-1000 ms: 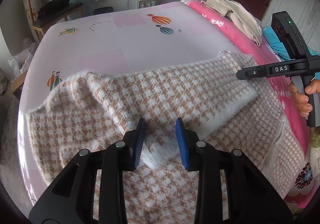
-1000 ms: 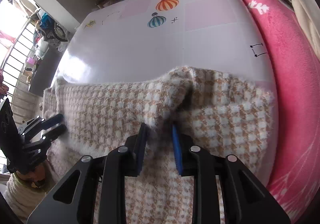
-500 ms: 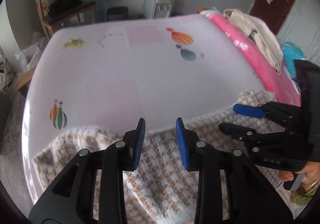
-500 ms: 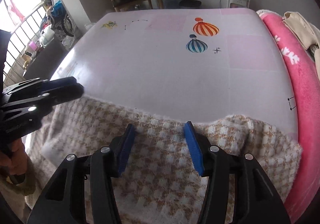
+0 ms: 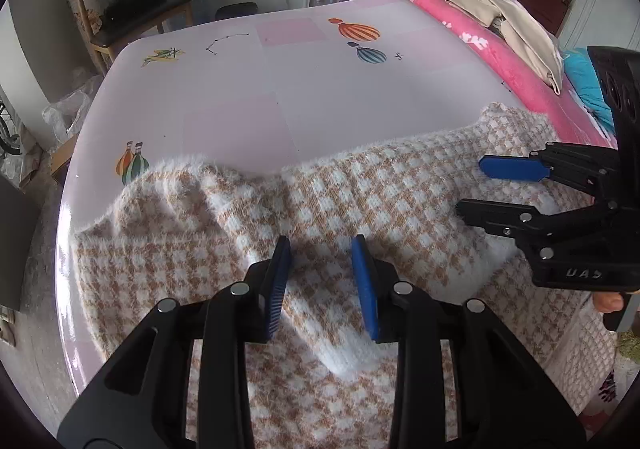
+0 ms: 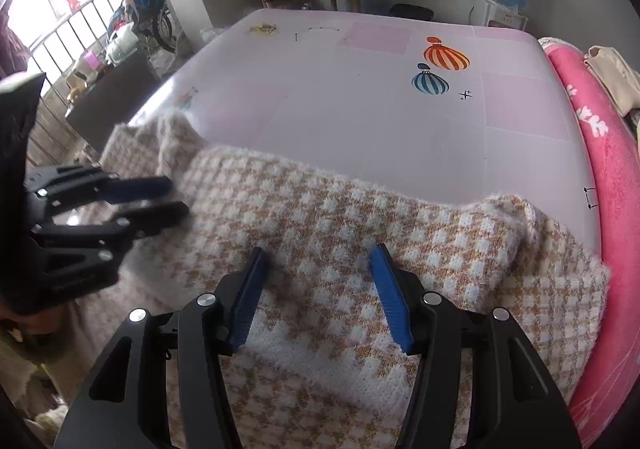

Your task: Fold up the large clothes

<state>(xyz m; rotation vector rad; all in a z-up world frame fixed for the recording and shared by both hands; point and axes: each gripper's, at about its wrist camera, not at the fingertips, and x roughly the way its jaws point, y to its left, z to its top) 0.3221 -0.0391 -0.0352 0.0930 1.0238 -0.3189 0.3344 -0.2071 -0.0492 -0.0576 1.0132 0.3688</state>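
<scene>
Sweater [image 5: 360, 201] on table [image 5: 280, 89], blanket [image 5: 500, 57] probably beside.

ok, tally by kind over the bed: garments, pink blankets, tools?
Garments: 2 (checked sweater, beige garment)
Blankets: 1 (pink blanket)
Tools: 2 (left tool; right tool, jaws opening, nothing between them)
Total: 5

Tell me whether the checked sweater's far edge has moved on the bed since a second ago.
Yes. In the right wrist view the sweater now has its far edge lying flatter and farther below the blue balloon print, its raised fold gone.
</scene>
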